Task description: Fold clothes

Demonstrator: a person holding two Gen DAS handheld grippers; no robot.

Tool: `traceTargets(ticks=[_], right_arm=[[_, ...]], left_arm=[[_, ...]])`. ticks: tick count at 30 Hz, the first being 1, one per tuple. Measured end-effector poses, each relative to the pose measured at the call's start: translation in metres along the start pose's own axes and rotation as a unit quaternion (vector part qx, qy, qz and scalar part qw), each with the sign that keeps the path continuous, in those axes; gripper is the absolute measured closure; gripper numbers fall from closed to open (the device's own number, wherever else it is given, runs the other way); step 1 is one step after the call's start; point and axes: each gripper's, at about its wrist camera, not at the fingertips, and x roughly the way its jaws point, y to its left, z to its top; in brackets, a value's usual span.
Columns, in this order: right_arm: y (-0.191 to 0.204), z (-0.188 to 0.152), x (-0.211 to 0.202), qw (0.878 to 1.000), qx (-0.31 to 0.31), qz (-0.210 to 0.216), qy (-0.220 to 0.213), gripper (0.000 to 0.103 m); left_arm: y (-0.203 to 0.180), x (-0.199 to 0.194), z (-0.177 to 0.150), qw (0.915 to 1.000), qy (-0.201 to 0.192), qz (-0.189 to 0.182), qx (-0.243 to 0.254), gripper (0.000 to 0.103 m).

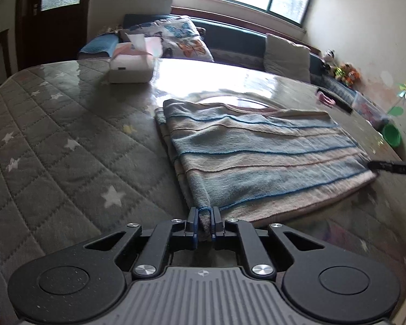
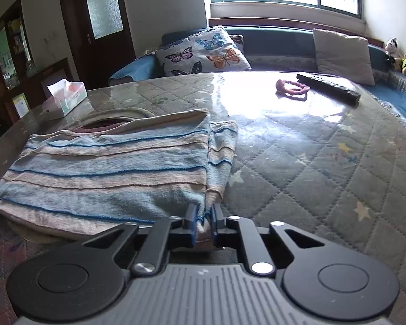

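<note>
A striped blue and beige garment (image 1: 257, 159) lies flat on a quilted, glass-covered table (image 1: 54, 146), its sleeves folded in. My left gripper (image 1: 204, 212) is shut on the near left corner of its hem, a fold of cloth pinched between the pads. In the right wrist view the same garment (image 2: 108, 168) spreads to the left, and my right gripper (image 2: 204, 212) is shut on the near right corner of the hem. A black fingertip of the right gripper (image 1: 392, 166) shows at the right edge of the left wrist view.
A tissue box (image 1: 130, 67) stands at the far left of the table. A pink hair tie (image 2: 292, 88) and a black remote (image 2: 330, 85) lie at the far right. Behind the table runs a sofa with a butterfly cushion (image 2: 203, 52) under a window.
</note>
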Motion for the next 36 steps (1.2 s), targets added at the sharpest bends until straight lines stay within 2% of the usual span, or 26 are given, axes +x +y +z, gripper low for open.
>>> traceTargets(ticks=[6,9,14,15,17,21,24,29,31,34,36], right_arm=[[-0.005,-0.011,-0.018,1.000,-0.012,-0.019,0.017,0.096],[-0.007,-0.014,-0.029,0.999,-0.018,-0.024,0.018,0.092],[0.004,-0.002,-0.044,0.999,-0.039,-0.017,-0.004,0.088],[0.007,0.000,-0.047,0.999,-0.043,-0.015,-0.008,0.083],[0.017,0.005,-0.047,0.999,-0.053,-0.001,-0.014,0.076],[0.056,0.016,-0.036,0.994,-0.092,0.055,-0.015,0.063],[0.090,0.022,-0.022,0.988,-0.125,0.093,-0.011,0.063],[0.147,0.026,0.005,0.972,-0.176,0.154,0.010,0.060],[0.165,0.025,0.013,0.966,-0.195,0.169,0.014,0.041],[0.195,0.020,0.023,0.955,-0.235,0.183,0.009,0.040],[0.211,0.019,0.027,0.948,-0.249,0.197,0.005,0.036]], left_arm=[[-0.023,-0.018,-0.023,0.9992,0.020,-0.024,0.024,0.094],[-0.029,-0.027,-0.027,0.9986,0.021,-0.029,0.038,0.089],[-0.025,-0.041,-0.015,0.9987,0.002,-0.011,0.050,0.089],[-0.025,-0.043,-0.011,0.9986,-0.005,-0.006,0.052,0.089],[-0.023,-0.045,-0.003,0.9985,-0.019,0.001,0.051,0.089],[-0.019,-0.028,0.017,0.9985,-0.033,0.014,0.042,0.089],[-0.016,-0.010,0.032,0.9984,-0.039,0.019,0.037,0.089],[-0.015,0.024,0.054,0.9983,-0.040,0.018,0.039,0.089],[-0.015,0.036,0.060,0.9982,-0.034,0.018,0.046,0.090],[-0.014,0.053,0.067,0.9979,-0.026,0.018,0.057,0.091],[-0.014,0.060,0.070,0.9973,-0.022,0.019,0.067,0.091]])
